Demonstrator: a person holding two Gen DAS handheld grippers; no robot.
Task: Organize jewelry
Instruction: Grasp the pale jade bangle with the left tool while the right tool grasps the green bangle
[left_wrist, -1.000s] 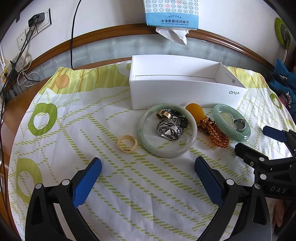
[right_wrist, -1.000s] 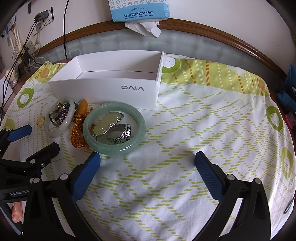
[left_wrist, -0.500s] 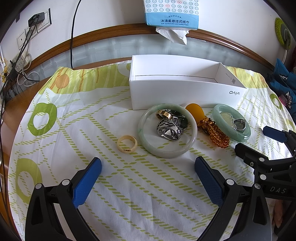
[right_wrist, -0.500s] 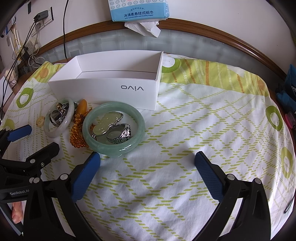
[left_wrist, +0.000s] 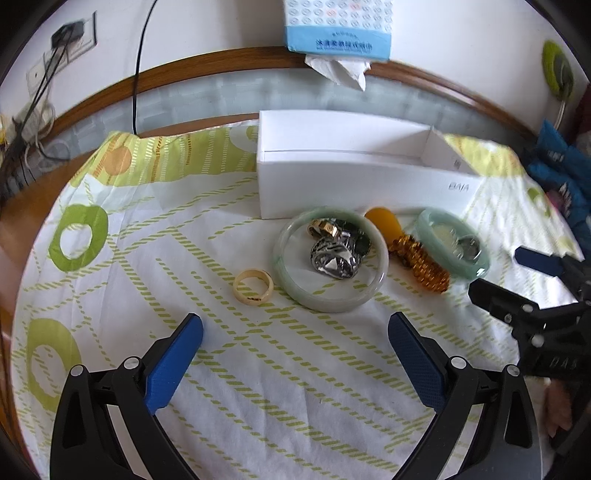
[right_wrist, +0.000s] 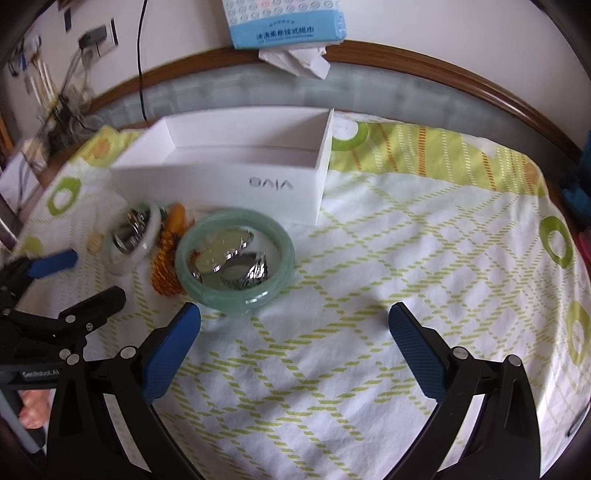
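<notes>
Left wrist view: the left claw (left_wrist: 295, 343) is spread wide and empty above the patterned cloth (left_wrist: 155, 236) on the worktop; a cream ring (left_wrist: 253, 287) lies just left of a pale jade bangle (left_wrist: 331, 258) circling metal rings (left_wrist: 334, 251); an amber bead bracelet (left_wrist: 419, 258) lies between it and a green bangle (left_wrist: 453, 246).

Right wrist view: the right claw (right_wrist: 295, 339) is spread, empty; the green bangle (right_wrist: 235, 260) sits just ahead of its left finger, before the white box (right_wrist: 236, 181).

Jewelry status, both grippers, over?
Left gripper open, empty. Right gripper open, empty. Bangles and rings on cloth, white box empty. Nothing in the way.
</notes>
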